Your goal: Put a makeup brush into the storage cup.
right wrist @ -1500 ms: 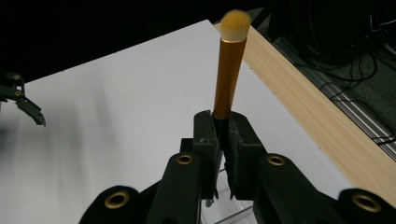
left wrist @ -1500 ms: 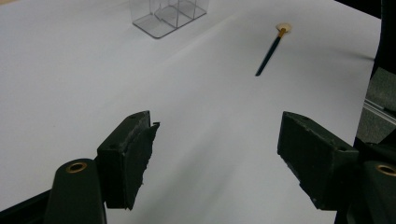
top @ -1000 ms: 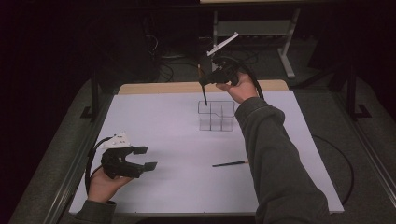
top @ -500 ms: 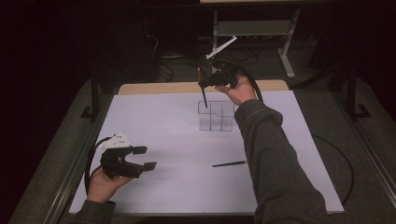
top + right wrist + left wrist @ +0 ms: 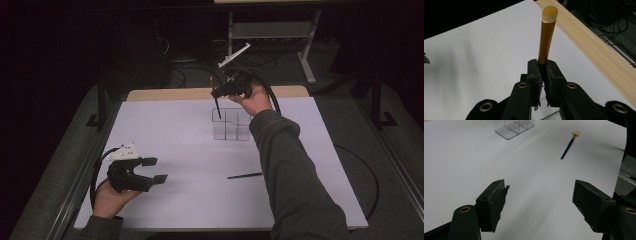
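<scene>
One brush [image 5: 547,37] (right tongs [image 5: 543,72]) slightly lower

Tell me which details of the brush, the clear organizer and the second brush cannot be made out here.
- Held makeup brush: right gripper view, its dark handle is hidden behind the right claw.
- Clear organizer: high view, too small to tell which compartment the handle tip is over; left gripper view, cut off by the top edge.
- Second brush: high view, bristles too small.

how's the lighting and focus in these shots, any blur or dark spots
High view: white table evenly lit, surroundings almost black, clear organizer faint. Left gripper view: jaws sharp, second brush slightly soft, no hard shadows. Right gripper view: gold brush sharp, bristle tip a little soft, dark top-left corner.
</scene>
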`<state>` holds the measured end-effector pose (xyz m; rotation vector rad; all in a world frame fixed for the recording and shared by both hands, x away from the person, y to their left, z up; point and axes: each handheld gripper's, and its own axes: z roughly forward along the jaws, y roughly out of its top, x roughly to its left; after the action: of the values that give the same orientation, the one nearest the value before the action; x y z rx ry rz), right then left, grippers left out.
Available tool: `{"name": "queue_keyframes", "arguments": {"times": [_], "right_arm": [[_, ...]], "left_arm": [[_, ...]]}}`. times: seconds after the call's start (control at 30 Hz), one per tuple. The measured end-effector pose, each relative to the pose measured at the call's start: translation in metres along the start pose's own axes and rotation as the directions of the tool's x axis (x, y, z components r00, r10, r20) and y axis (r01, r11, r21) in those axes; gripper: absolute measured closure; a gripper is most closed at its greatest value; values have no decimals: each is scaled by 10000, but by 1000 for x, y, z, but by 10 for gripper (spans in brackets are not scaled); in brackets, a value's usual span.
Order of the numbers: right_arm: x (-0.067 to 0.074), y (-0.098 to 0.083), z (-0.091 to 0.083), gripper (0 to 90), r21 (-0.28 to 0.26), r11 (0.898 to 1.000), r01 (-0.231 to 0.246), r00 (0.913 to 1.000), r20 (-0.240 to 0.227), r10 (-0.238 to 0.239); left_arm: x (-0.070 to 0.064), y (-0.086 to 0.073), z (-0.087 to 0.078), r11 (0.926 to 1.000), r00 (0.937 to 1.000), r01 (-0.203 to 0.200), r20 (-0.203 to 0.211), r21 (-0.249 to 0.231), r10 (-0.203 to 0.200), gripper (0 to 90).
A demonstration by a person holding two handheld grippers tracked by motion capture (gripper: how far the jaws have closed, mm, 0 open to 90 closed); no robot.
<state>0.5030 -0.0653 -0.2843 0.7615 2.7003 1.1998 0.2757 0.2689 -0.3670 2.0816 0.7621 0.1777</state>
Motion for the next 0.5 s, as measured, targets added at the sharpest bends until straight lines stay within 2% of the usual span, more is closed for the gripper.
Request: {"name": "queue_keyframes", "arguments": {"times": [0.5], "right_arm": [[-2,-13,4,823,37,10000,21,10000,26,-21]], "left_arm": [[-1,0,3,9999,10000,-47,29,104,47,258]]}}
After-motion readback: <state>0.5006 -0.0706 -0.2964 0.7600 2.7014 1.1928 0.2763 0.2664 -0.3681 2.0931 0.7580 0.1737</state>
